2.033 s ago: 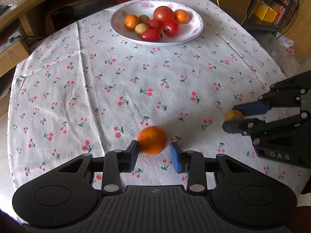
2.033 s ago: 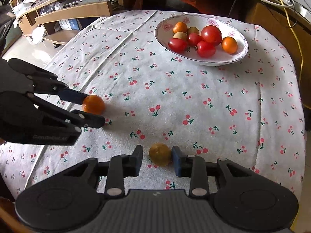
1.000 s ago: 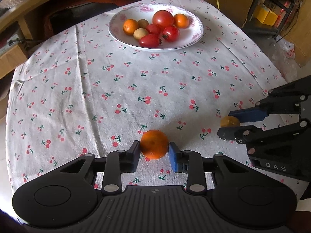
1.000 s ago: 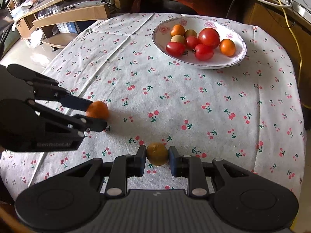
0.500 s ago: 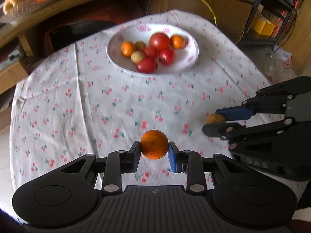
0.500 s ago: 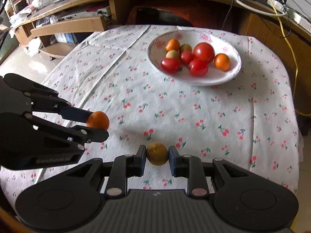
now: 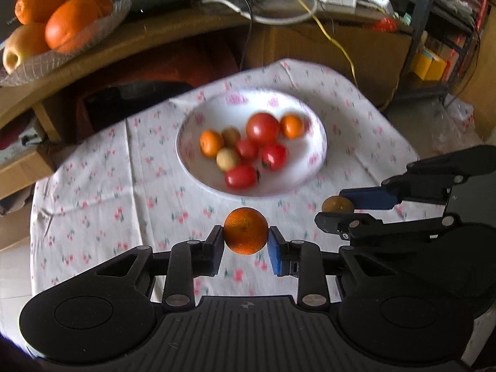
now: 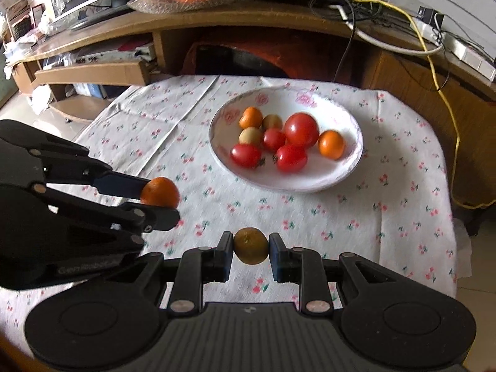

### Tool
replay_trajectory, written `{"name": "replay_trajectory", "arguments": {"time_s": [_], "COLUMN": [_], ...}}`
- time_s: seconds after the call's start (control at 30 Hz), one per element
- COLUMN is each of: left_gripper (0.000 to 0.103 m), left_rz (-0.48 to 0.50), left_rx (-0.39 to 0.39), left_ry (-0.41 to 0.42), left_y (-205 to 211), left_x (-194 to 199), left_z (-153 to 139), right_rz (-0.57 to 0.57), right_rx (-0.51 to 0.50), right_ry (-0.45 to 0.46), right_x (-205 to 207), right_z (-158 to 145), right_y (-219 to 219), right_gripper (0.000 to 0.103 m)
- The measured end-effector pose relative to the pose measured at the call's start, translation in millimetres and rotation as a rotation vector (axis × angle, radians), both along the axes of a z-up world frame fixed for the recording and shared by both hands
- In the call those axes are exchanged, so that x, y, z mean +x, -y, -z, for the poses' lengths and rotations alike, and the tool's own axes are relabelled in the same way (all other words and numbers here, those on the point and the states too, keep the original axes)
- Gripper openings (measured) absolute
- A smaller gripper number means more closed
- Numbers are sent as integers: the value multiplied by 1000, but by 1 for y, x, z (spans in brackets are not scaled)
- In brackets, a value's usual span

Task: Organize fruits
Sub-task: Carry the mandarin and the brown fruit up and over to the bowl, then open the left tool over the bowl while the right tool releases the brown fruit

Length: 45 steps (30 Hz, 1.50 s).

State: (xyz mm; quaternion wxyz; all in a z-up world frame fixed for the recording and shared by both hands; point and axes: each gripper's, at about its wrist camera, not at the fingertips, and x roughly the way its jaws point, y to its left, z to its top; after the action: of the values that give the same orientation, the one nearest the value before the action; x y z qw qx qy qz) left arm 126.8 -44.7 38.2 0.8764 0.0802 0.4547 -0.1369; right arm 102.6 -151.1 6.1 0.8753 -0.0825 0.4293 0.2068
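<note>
My left gripper (image 7: pixel 245 241) is shut on a small orange (image 7: pixel 245 231) and holds it above the cherry-print tablecloth (image 7: pixel 102 186). My right gripper (image 8: pixel 251 248) is shut on a smaller brownish-yellow fruit (image 8: pixel 251 245), also off the cloth. Each gripper shows in the other's view: the right gripper (image 7: pixel 336 209) with its fruit (image 7: pixel 336 205) at the right, the left gripper (image 8: pixel 161 200) with the orange (image 8: pixel 160 191) at the left. Beyond both, a white floral plate (image 8: pixel 350 161) holds several tomatoes and small oranges; the same plate (image 7: pixel 313 167) appears blurred in the left wrist view.
A wooden shelf behind the table carries a glass dish of large oranges (image 7: pixel 59 21) and a tangle of cables (image 8: pixel 387 6). A dark chair (image 7: pixel 136 99) sits at the table's far edge. Boxes and low shelves (image 8: pixel 90 74) stand to the left.
Both grippers have lifted their fruits off the cloth and tilted up, so the plate sits lower in view and the shelf behind it has come into sight.
</note>
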Motion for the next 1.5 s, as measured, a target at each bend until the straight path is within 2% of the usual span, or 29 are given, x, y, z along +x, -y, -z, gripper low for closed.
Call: {"name": "replay_trajectory", "arguments": {"time_s": [0.33, 0.67, 1.0, 1.2, 1.33, 1.5], "left_gripper": [37, 37, 38, 44, 54, 62], "left_rz": [-30, -42, -54, -58, -63, -69], "left_rx": [-10, -26, -43, -44, -48, -55], "left_ry": [34, 28, 10, 21, 30, 50], "left_y": [3, 4, 0, 0, -1, -2], "left_x": [41, 70, 80, 79, 77, 70], "left_z": [-2, 10, 16, 12, 11, 4], "right_rz": [62, 100, 98, 105, 114, 138], "right_rx": [33, 34, 30, 46, 53, 72], "right_ry": [44, 45, 44, 49, 47, 41], "right_x": [43, 85, 99, 100, 100, 99], "right_z": [-15, -1, 11, 9, 8, 7], "right_y": [9, 12, 10, 11, 14, 19], "right_gripper": [24, 24, 25, 25, 25, 25]}}
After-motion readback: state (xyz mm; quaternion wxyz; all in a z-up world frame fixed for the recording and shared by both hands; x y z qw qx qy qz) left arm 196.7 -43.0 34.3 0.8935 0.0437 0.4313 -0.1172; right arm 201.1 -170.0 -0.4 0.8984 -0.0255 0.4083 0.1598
